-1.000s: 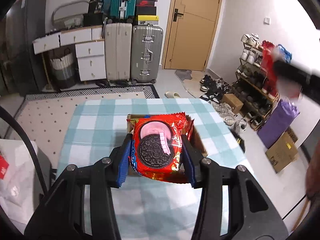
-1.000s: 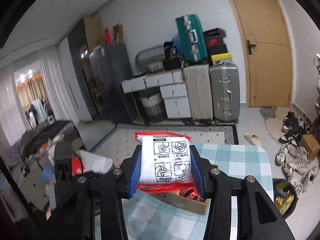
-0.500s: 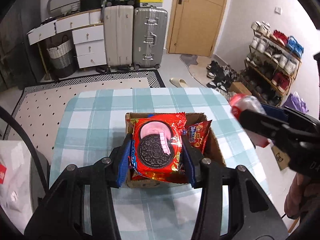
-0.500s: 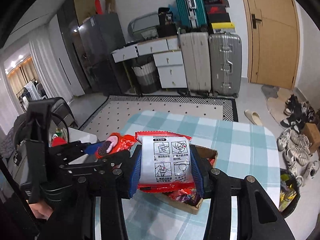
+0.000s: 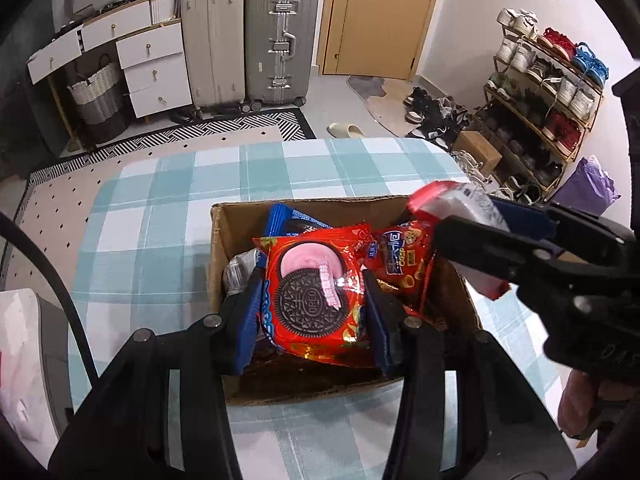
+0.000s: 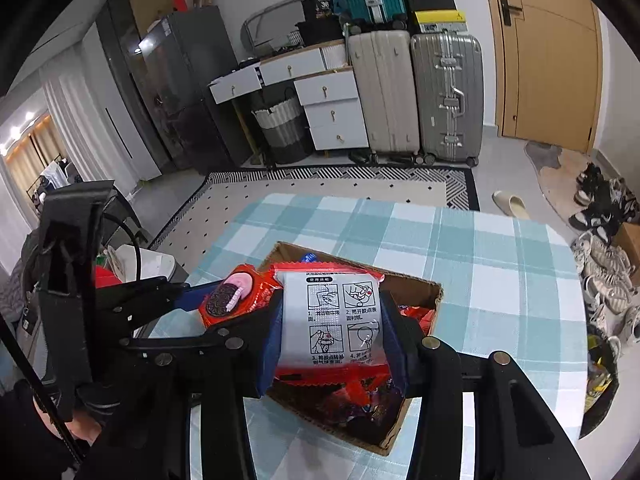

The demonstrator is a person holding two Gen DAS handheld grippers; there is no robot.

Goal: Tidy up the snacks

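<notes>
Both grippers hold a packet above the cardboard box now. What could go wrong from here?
1. The left gripper and right gripper are close above the cardboard box; they may collide.
2. The box looks full, so the Oreo packet or the white-backed packet may slide out.

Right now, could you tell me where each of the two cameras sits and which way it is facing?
Left wrist: on the left gripper, looking down along its fingers at the Oreo packet it clamps above the cardboard box; the right gripper enters at right, a hand below it.
Right wrist: on the right gripper, looking down at its white-backed packet over the box; the left gripper shows at left.
Shared: box, checked tablecloth, suitcases, door.
</notes>
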